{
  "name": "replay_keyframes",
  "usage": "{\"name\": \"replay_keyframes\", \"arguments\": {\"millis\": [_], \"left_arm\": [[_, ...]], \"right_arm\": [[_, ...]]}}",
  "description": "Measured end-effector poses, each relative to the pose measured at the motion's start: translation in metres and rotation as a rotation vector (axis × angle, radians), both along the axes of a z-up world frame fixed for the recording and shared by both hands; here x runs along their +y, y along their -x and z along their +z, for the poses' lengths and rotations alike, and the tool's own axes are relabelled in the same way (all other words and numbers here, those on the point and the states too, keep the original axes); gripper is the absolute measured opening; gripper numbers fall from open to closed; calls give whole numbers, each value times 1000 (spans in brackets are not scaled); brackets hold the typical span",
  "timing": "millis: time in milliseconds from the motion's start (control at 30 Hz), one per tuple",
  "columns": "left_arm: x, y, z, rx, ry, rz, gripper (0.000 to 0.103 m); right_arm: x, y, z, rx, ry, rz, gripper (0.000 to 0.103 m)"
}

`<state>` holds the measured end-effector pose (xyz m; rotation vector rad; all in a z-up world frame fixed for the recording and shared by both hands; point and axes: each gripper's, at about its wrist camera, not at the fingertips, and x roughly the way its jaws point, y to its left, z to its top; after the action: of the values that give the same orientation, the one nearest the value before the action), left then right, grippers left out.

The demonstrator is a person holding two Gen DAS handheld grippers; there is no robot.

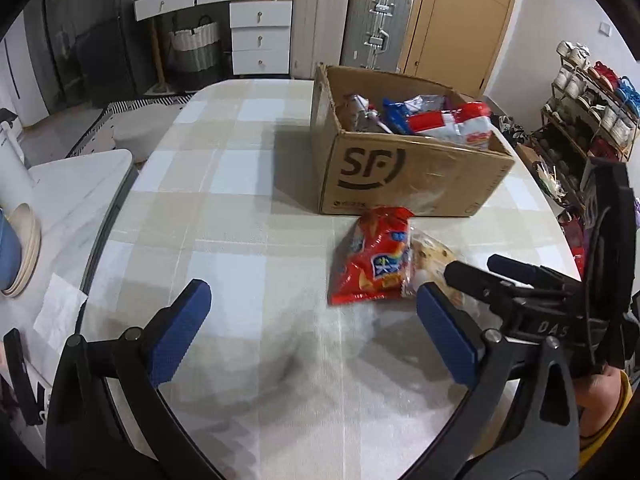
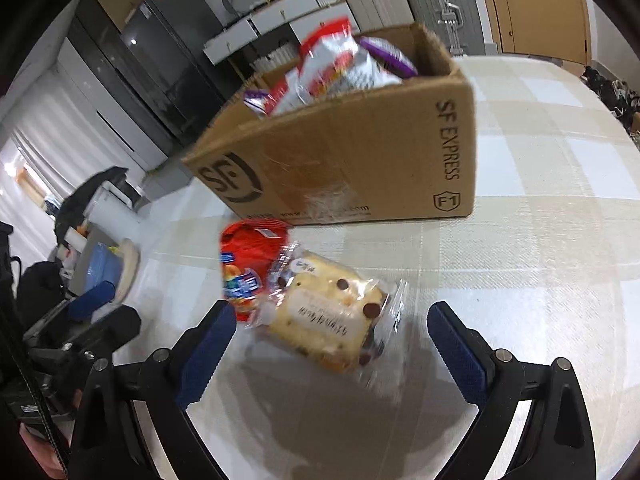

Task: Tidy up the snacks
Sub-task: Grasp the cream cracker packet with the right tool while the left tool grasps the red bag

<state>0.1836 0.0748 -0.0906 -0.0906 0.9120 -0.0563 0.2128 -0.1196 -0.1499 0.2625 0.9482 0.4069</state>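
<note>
While the cardboard box (image 2: 344,152) already holds several snack packets, two remain on the checked table (image 2: 540,280) just before it: a red chip bag (image 2: 250,268) touching a clear-wrapped cake (image 2: 324,316). The right gripper (image 2: 332,340), fingers spread, straddles the cake, likely to grasp it. The left gripper (image 1: 312,332) hangs spread, empty.

left wrist: low over table (image 1: 224,208), facing cardboard box (image 1: 404,176) | right wrist: nearer, angled | shared: box, snack packs

Even indoor light from overhead, soft shadows pooling on the counter (image 1: 224,208), right wrist view motion-blurred, fisheye bending and black vignette at both views' edges.
</note>
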Motion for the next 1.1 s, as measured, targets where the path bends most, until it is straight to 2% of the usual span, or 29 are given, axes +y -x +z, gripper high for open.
{"name": "replay_keyframes", "arguments": {"millis": [133,367,433,567,700,833,1100], "left_arm": [[4,-19,-12,26,-1,1,102],[20,-36,-31,67,28,23,102],[23,-38,-36,75,32,27,102],[26,-42,-45,91,35,28,102],[23,-45,-51,107,29,19,102],[19,-44,-51,106,17,15,102],[5,-47,-50,114,-15,-15,102]], "right_arm": [[10,-14,-10,43,28,14,99],[43,-18,-18,0,180,77,97],[43,-18,-19,-5,182,79,93],[30,-13,-18,-24,136,72,78],[25,-8,-18,-42,134,82,69],[25,2,-17,-59,130,86,64],[-1,13,-21,-43,27,49,62]]}}
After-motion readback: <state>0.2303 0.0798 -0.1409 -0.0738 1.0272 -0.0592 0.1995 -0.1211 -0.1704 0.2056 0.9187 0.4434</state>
